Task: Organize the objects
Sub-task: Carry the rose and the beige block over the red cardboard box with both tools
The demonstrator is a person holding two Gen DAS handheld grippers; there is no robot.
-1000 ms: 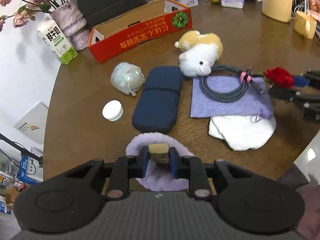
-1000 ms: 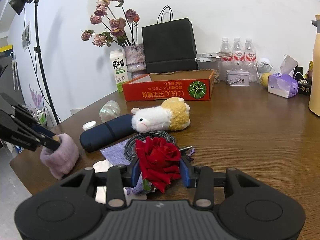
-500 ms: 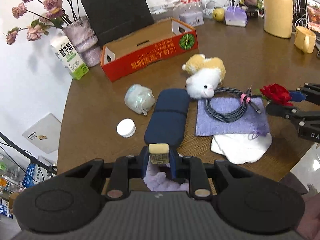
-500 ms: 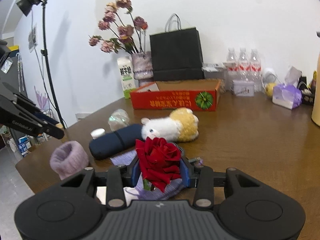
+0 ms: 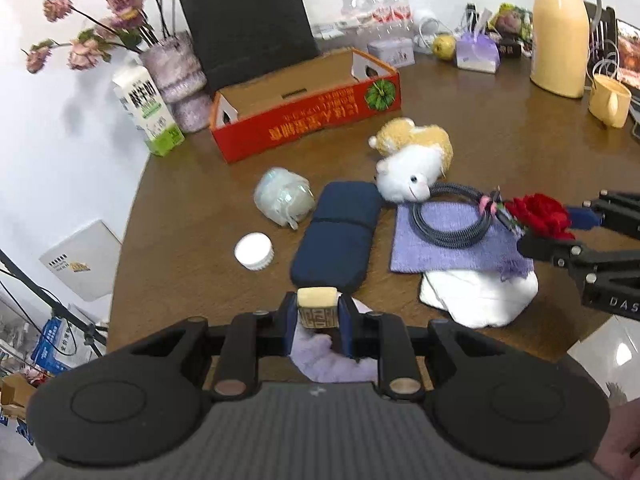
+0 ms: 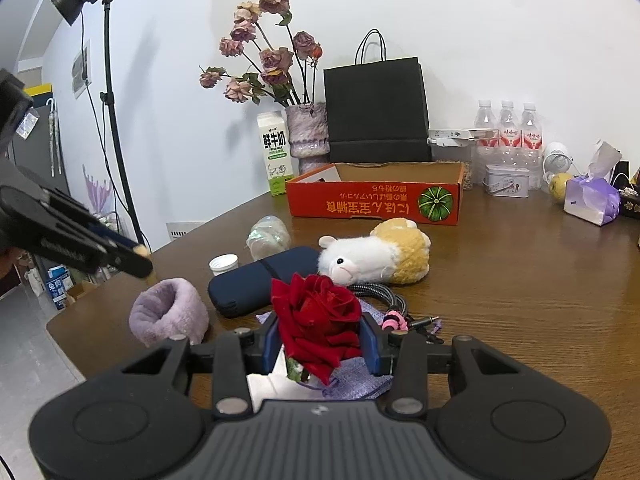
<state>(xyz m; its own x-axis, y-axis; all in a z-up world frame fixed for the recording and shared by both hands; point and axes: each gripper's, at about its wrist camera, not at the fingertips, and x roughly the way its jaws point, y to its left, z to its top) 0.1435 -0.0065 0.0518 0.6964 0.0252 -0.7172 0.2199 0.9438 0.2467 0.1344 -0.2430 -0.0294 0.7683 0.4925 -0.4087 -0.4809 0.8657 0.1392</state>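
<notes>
My left gripper (image 5: 317,316) is shut on a small beige stamp block (image 5: 317,307), held above the lilac fuzzy band (image 5: 332,360) near the table's front edge. My right gripper (image 6: 320,340) is shut on a red rose (image 6: 320,316), lifted over the purple cloth (image 5: 448,240) and white cloth (image 5: 480,296). The right gripper also shows at the right of the left wrist view (image 5: 560,224). On the table lie a navy case (image 5: 340,236), a plush sheep (image 5: 416,164), a coiled cable (image 5: 452,220), a white cap (image 5: 253,250) and a crumpled clear bottle (image 5: 284,200). An open red cardboard box (image 5: 308,120) stands behind them.
At the back stand a vase of dried flowers (image 6: 306,136), a milk carton (image 6: 276,160), a black paper bag (image 6: 376,108), water bottles (image 6: 506,128), a tin (image 6: 506,180) and a yellow jug (image 5: 560,32) with a mug (image 5: 608,100). A light stand (image 6: 116,120) rises left of the table.
Both grippers have risen a little and drawn back, each keeping its object. The lilac band now lies free on the table below the left gripper.
</notes>
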